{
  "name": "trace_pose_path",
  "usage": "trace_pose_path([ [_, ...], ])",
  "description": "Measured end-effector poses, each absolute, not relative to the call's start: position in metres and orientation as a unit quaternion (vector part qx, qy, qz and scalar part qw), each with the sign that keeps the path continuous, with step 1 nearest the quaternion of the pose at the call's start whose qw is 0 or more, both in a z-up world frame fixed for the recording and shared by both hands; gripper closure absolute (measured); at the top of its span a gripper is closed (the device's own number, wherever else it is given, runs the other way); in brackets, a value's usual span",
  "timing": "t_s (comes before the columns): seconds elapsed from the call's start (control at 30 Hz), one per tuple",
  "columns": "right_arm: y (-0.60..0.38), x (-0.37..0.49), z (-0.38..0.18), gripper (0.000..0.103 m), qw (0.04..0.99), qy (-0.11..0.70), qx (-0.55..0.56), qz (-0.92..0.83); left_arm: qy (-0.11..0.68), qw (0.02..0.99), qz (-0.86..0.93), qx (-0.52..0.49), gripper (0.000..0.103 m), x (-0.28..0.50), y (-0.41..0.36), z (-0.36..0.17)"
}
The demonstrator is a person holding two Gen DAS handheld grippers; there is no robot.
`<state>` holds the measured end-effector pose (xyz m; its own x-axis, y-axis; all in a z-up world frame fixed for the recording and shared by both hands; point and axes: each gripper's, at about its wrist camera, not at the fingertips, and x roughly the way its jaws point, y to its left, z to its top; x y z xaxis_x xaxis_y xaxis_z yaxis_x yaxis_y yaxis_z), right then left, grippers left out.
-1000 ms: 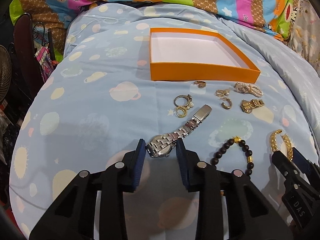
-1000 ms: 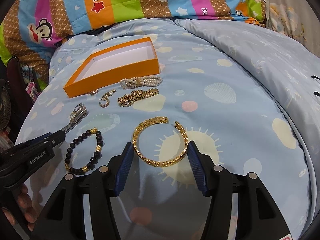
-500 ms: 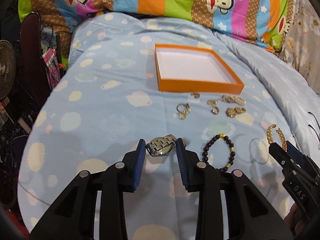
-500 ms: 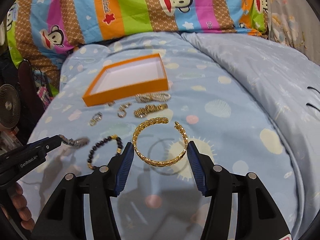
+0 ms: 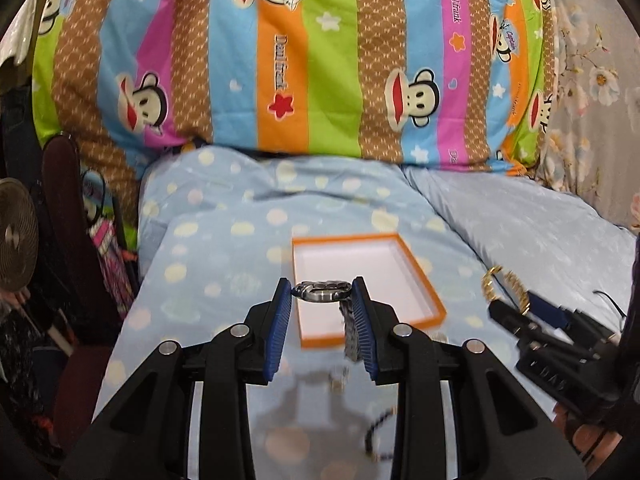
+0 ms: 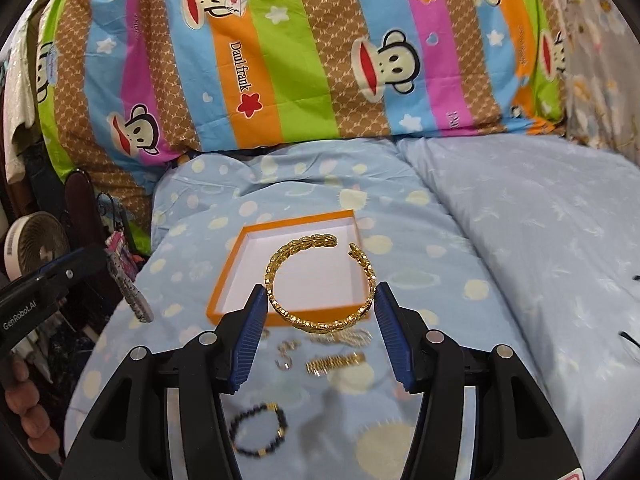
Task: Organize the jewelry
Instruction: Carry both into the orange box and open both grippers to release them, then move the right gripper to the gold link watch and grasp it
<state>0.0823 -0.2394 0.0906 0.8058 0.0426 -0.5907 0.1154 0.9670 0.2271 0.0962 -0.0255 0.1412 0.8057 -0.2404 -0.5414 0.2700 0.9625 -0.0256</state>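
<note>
**Watch and bangle both held up near the orange box**

On my left camera, the left gripper [image 5: 322, 294] has its jaws clamped on the silver watch [image 5: 322, 292]. The watch head sits crosswise between the blue pads, and the metal strap hangs down along the right pad. From this view the watch lines up over the near half of the orange box [image 5: 434, 307], which lies on the blue bedspread [image 5: 224, 240] with its white floor showing. Nothing lies inside the box that I can see.

On my right camera, the right gripper [image 6: 320, 300] has its jaws closed against the two sides of the gold bangle [image 6: 320, 284], whose open gap points away from me. The bangle appears in front of the box, overlapping its near edge.

Nearer to me than the box, a pearl piece [image 6: 352, 336], a gold link chain [image 6: 334, 362] and a small hook-shaped earring [image 6: 285, 356] lie on the bedspread. The black bead bracelet [image 6: 262, 428] lies nearer still. All are blurred. A striped monkey-print quilt [image 6: 320, 60] rises behind the box.
</note>
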Motion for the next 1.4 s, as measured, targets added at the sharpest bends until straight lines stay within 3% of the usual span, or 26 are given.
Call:
trace_pose_path([
  [0.37,-0.244,0.211,0.014,0.049,0.917,0.384,0.109,-0.022,0.335,0.934,-0.123,0.037,0.078,0.238,-0.075,0.066],
  [0.63,-0.233,0.244,-0.014,0.046,0.913,0.398,0.086,-0.016,0.354,0.928,-0.113,0.024,0.077,0.283,-0.069,0.024],
  [0.73,-0.23,0.237,-0.011,0.041,0.919,0.387,0.074,-0.024,0.35,0.93,-0.11,0.022,0.059,0.282,-0.065,0.023],
  [0.97,-0.235,0.167,0.014,0.031,0.933,0.347,0.091,-0.028,0.338,0.935,-0.104,0.012,0.055,0.235,-0.034,0.039],
  [1.17,-0.236,0.095,0.003,0.031,0.927,0.355,0.111,-0.042,0.347,0.934,-0.089,0.001,0.047,0.169,-0.002,0.035],
  [1.4,-0.232,0.042,-0.018,0.03,0.915,0.376,0.135,-0.049,0.375,0.924,-0.081,0.003,0.046,0.109,0.01,0.007],
])
